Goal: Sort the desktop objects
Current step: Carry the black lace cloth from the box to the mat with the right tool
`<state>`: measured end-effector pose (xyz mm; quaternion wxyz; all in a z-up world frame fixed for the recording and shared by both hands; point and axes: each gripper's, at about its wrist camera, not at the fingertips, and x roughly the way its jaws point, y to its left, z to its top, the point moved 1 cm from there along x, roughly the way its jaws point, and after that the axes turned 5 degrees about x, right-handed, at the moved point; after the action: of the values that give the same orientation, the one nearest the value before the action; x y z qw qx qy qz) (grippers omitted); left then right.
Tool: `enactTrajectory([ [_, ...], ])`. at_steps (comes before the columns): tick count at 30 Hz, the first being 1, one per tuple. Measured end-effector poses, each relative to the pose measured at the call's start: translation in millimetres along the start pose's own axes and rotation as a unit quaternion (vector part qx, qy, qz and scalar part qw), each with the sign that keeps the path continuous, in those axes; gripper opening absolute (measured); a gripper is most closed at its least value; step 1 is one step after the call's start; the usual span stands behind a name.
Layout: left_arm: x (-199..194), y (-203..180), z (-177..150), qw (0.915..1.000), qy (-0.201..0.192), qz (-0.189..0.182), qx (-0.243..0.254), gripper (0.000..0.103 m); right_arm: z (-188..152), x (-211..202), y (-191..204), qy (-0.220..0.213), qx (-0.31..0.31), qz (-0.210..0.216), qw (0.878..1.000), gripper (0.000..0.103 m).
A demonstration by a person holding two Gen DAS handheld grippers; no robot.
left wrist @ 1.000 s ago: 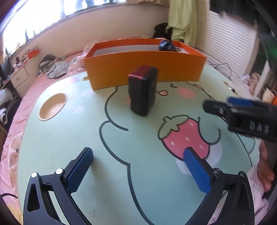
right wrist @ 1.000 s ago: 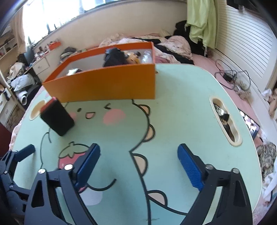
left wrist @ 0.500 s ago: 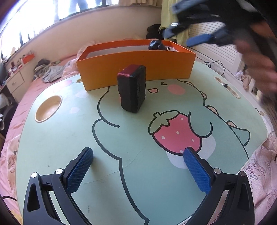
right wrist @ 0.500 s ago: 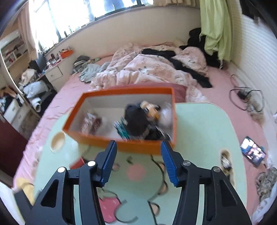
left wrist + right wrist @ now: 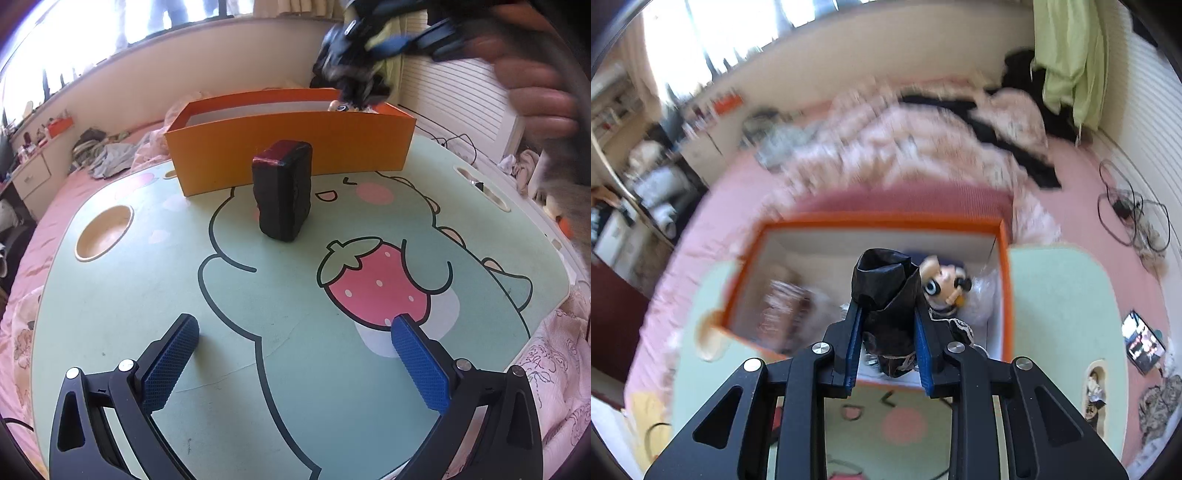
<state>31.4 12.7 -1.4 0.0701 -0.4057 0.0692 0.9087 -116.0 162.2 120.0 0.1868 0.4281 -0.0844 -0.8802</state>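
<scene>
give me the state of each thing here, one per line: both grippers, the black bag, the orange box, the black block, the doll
left gripper: open, empty, low over the table
right gripper: shut on the black bag, above the orange box
black bag: crumpled, pinched between the blue pads
orange box: open-topped, holding several items
black block: upright on the table in front of the box, untouched
doll: lying inside the box

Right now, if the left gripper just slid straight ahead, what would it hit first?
Probably the black block with the red top, standing upright on the table roughly in line with the open left gripper. The orange box sits behind it. Depth is hard to judge.
</scene>
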Motion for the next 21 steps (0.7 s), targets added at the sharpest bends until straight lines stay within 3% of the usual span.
enactTrajectory([
  [3, -0.7, 0.9, -0.5, 1.0, 0.0, 0.001, -0.001, 0.103, -18.7, -37.7, 3.8, -0.023, -0.016, 0.027, 0.999, 0.027],
  [5, -0.8, 1.0, -0.6, 1.0, 0.0, 0.001, -0.001, 0.103, -40.3, -40.8, 1.3, -0.001, -0.017, 0.044, 0.999, 0.027],
  [11, -0.7, 1.6, -0.9, 1.0, 0.0, 0.001, -0.001, 0.103, -94.9, 10.0, -7.9, 0.089, -0.002, 0.056, 0.994, 0.029],
  [14, -1.3, 1.4, -0.9, 1.0, 0.0, 0.002, -0.002, 0.103, -98.6, 12.5, -6.0, 0.068, 0.003, 0.046, 0.997, 0.031],
  [17, -2.1, 2.1, -1.3, 1.0, 0.0, 0.003, -0.004, 0.103, -96.6, -8.7, -3.2, 0.003, 0.006, 0.038, 0.999, 0.053],
  [18, -2.5, 2.5, -1.7, 1.0, 0.0, 0.004, -0.006, 0.103, -99.2, -19.4, -2.1, -0.02, -0.002, 0.025, 0.999, 0.073],
  [19, -3.2, 3.4, -2.3, 0.9999, -0.001, 0.007, -0.009, 0.103, -103.7, -28.0, -0.1, -0.037, -0.017, 0.008, 0.999, 0.084],
  [21, -3.9, 5.0, -3.2, 0.9998, -0.002, 0.012, -0.015, 0.103, -114.9, -35.5, 1.1, -0.05, -0.057, -0.022, 0.997, 0.084],
])
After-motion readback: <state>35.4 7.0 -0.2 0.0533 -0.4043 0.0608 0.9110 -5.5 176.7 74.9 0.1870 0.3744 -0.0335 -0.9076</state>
